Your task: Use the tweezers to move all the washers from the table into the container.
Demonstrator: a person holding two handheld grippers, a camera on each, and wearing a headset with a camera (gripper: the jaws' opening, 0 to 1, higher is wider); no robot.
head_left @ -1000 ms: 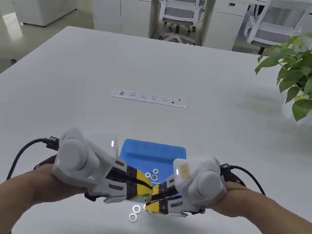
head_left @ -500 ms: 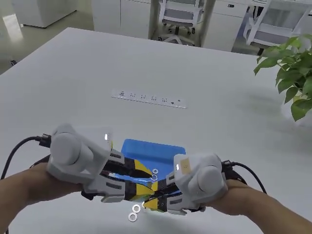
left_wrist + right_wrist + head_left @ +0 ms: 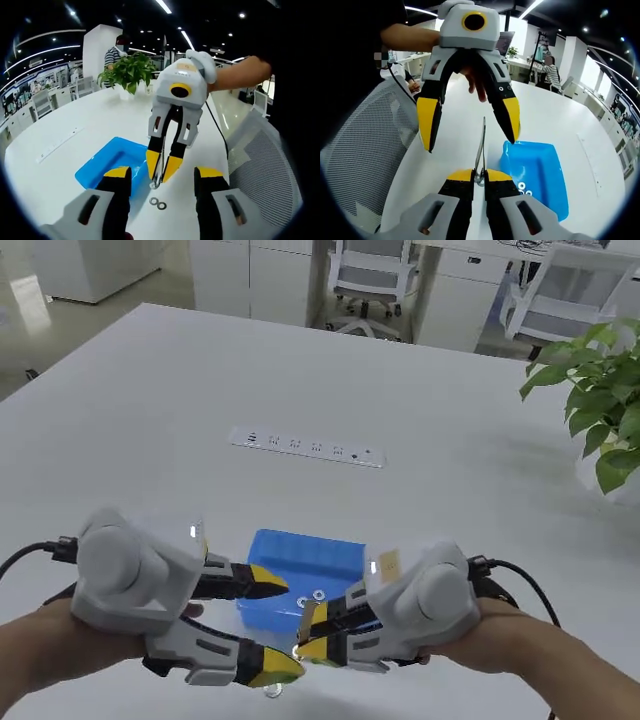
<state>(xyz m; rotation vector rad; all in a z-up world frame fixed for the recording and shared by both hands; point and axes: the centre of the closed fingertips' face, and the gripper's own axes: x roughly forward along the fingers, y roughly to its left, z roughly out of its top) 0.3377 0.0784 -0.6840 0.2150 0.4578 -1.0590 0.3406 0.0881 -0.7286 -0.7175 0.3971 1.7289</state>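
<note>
An open-plan office is showing here: white mesh-backed swivel chairs (image 3: 365,270) are standing beyond a broad white table (image 3: 200,380), a flat white socket strip (image 3: 305,447) is lying set into its top, a green leafy potted plant (image 3: 595,380) is sitting beside it, and long ceiling strip lights (image 3: 164,6) are glowing overhead.

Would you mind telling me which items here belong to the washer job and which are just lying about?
For the job: tweezers in the right gripper, washers on the table, blue container.
Just lying about: power strip, plant, office chairs.
</note>
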